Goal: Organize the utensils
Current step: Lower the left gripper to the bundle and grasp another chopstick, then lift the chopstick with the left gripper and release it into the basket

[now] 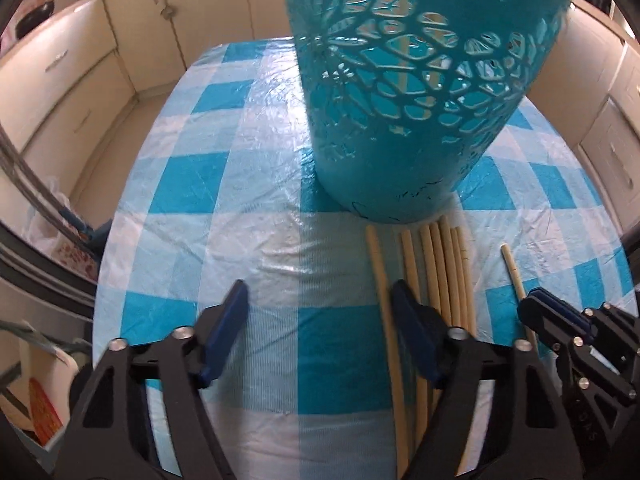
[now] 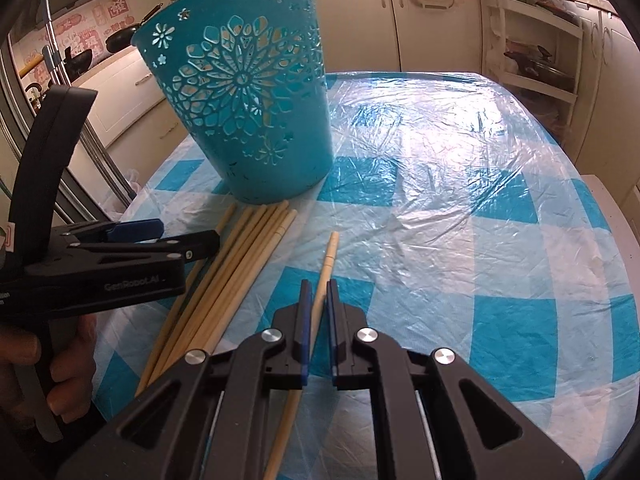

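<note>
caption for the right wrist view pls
Right tool shut on a single chopstick beside the loose bundle, teal bucket behind.

Basket upright on the bench, far side. Bundle of chopsticks flat just in front, tips at its base. One lone chopstick apart, to their right, btwn the right tongs. Left tongs over the bundle's left edge.
</note>
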Demonstrator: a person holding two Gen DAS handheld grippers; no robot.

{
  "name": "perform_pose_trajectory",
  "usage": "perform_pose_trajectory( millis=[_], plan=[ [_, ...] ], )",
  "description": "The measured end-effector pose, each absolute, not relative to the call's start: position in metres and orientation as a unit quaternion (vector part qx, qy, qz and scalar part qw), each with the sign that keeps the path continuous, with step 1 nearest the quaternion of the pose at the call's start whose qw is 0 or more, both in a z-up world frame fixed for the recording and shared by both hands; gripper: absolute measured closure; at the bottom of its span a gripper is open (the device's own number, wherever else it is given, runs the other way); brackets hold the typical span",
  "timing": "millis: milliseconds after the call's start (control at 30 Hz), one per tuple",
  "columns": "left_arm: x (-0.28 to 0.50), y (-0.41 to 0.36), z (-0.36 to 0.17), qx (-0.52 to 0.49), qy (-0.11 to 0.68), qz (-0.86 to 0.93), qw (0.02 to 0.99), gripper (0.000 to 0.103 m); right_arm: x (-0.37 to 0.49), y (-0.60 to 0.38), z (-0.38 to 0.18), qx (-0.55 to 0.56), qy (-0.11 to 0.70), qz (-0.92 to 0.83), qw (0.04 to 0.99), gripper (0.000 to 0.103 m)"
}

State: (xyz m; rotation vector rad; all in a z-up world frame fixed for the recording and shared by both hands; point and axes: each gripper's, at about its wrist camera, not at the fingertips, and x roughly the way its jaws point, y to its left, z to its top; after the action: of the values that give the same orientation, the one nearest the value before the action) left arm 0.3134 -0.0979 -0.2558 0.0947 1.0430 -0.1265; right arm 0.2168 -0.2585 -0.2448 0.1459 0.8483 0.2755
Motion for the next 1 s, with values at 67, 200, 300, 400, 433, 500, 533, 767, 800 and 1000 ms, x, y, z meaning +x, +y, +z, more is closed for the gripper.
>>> perform_pose_trajectory(
  millis=[67,200,300,400,433,500,533,767,800,1000],
  plan=[
    [0.316,-0.101,-0.254,0.05,0.496,-0.069,0.864,0.047,0.217,-0.259,-0.245,0.072,0.41,0.133,0.9,0.095],
    [0.313,-0.107,-0.25,0.062,0.489,-0.102,0.864,0.07,0.217,-0.258,-0.244,0.071,0.41,0.132,0.9,0.095],
    [0.309,-0.108,-0.252,0.071,0.486,-0.118,0.863,0.085,0.218,-0.257,-0.244,0.07,0.411,0.13,0.9,0.095],
    [0.309,-0.099,-0.252,0.051,0.493,-0.138,0.857,0.096,0.219,-0.256,-0.244,0.069,0.411,0.128,0.9,0.095],
    [0.31,-0.095,-0.253,0.047,0.496,-0.139,0.856,0.096,0.219,-0.256,-0.244,0.069,0.411,0.128,0.9,0.094],
    [0.31,-0.089,-0.254,0.041,0.5,-0.143,0.853,0.097,0.22,-0.255,-0.243,0.068,0.412,0.127,0.9,0.094],
    [0.31,-0.087,-0.254,0.039,0.503,-0.147,0.851,0.097,0.221,-0.255,-0.243,0.066,0.412,0.127,0.9,0.094],
    [0.326,-0.084,-0.257,0.046,0.515,-0.126,0.847,0.097,0.225,-0.252,-0.242,0.057,0.415,0.124,0.9,0.094],
    [0.328,-0.085,-0.258,0.049,0.515,-0.123,0.847,0.097,0.226,-0.251,-0.242,0.054,0.415,0.123,0.9,0.094],
    [0.328,-0.09,-0.258,0.072,0.504,-0.116,0.853,0.098,0.226,-0.247,-0.242,0.028,0.413,0.125,0.902,0.094]
  ],
)
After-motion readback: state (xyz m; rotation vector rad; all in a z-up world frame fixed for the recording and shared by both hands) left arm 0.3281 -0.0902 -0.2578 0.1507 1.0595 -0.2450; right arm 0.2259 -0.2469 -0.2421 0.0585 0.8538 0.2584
